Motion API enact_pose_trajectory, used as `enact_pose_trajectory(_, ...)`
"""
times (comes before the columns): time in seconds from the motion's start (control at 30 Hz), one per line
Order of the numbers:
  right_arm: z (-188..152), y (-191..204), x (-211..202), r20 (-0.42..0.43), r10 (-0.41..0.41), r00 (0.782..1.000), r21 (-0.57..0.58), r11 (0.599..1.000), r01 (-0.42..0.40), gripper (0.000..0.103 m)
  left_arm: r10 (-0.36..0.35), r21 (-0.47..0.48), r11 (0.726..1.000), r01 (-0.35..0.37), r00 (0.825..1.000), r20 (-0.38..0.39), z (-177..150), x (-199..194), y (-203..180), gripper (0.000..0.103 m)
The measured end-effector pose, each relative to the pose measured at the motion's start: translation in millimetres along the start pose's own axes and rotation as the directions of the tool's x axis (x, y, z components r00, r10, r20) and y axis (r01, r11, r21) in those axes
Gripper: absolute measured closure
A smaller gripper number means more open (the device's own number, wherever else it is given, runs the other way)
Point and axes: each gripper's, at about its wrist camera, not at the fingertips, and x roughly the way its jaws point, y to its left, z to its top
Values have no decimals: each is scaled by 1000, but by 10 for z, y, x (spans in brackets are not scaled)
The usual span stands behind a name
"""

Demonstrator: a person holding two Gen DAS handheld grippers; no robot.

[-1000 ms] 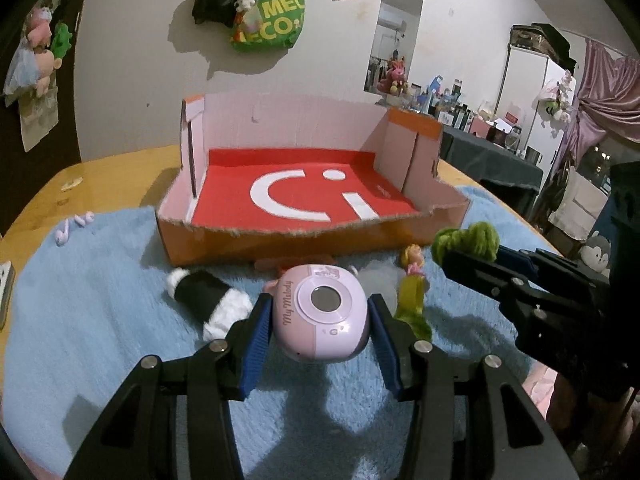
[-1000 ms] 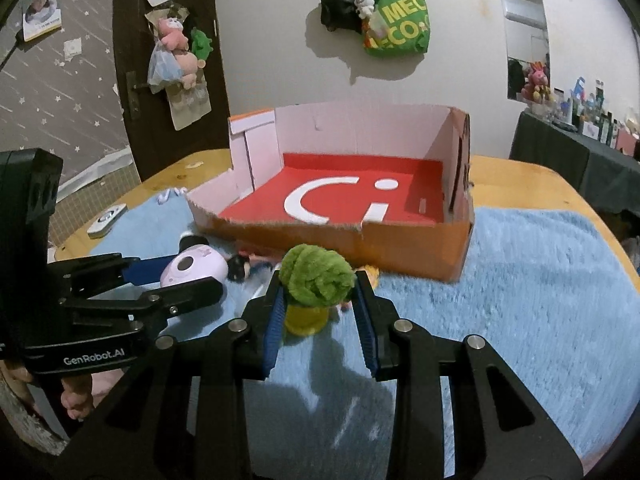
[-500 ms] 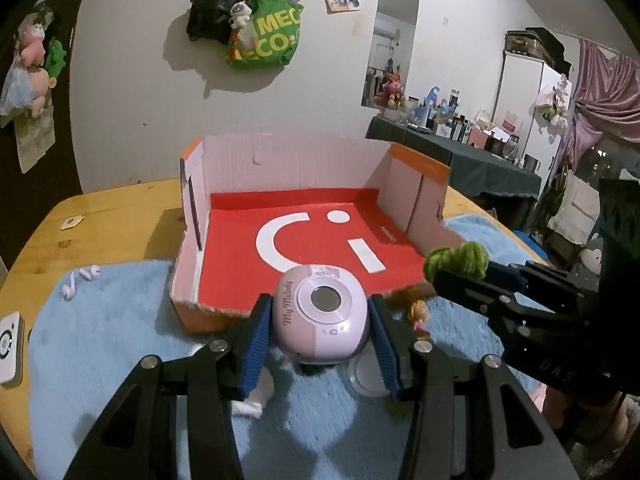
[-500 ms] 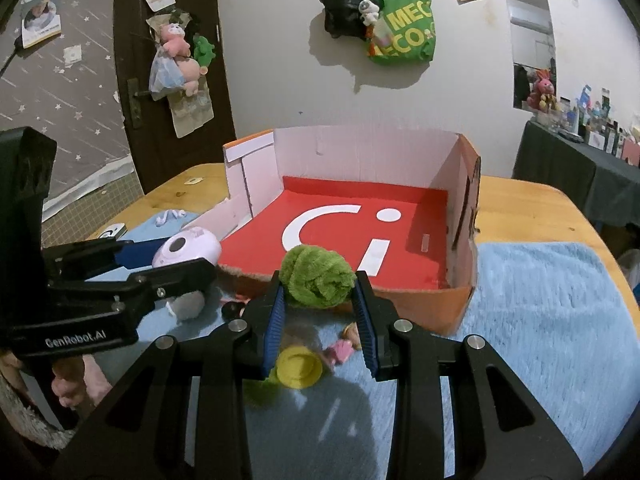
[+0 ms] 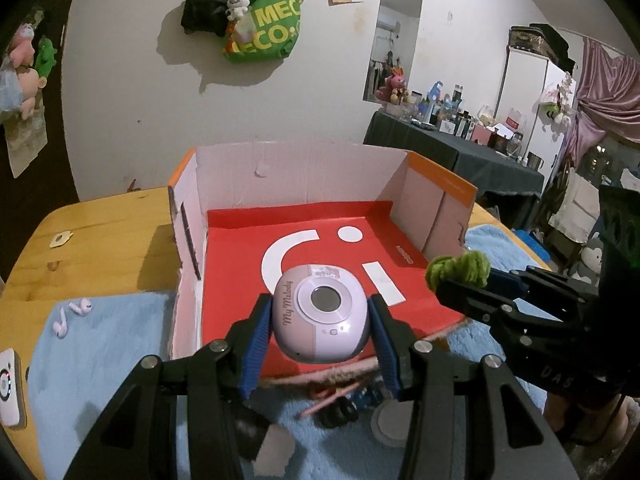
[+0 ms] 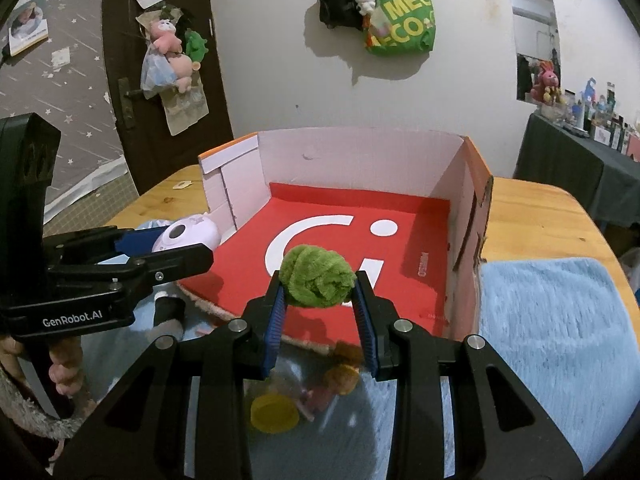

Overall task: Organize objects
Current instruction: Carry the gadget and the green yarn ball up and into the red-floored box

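Note:
My left gripper is shut on a pink rounded camera marked "My Melody", held over the near edge of an open cardboard box with a red floor. My right gripper is shut on a green fuzzy ball, also above the box's front edge. In the left wrist view the right gripper shows at the right with the green ball. The right wrist view shows the left gripper at the left with the pink camera.
The box sits on a wooden table partly covered by a blue fluffy mat. Below the grippers lie a yellow lid, a small doll and a black-and-white roll. White earbuds lie at the left.
Both grippers have risen and moved forward with their objects, from above the mat in front of the box to over its front edge. The small items on the mat now lie below them.

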Motion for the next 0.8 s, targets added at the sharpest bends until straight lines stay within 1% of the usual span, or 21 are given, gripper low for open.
enact_pose_trajectory(0.33,177,-57,317,-50,-12,999,-25,1000,11,72,2,-1,1000,-2,998,-57,178,337,125,53)
enact_pose_trajectory(0.53,215,-112,521,-90,-10,996,-16,1000,9,72,-1,-13,1000,-1,997,-82,209,517,203,53)
enact_pose_trajectory(0.8,237,-161,713,-123,-24,992,-17,1000,22,72,-4,-44,999,-1,992,-124,224,755,315,53)
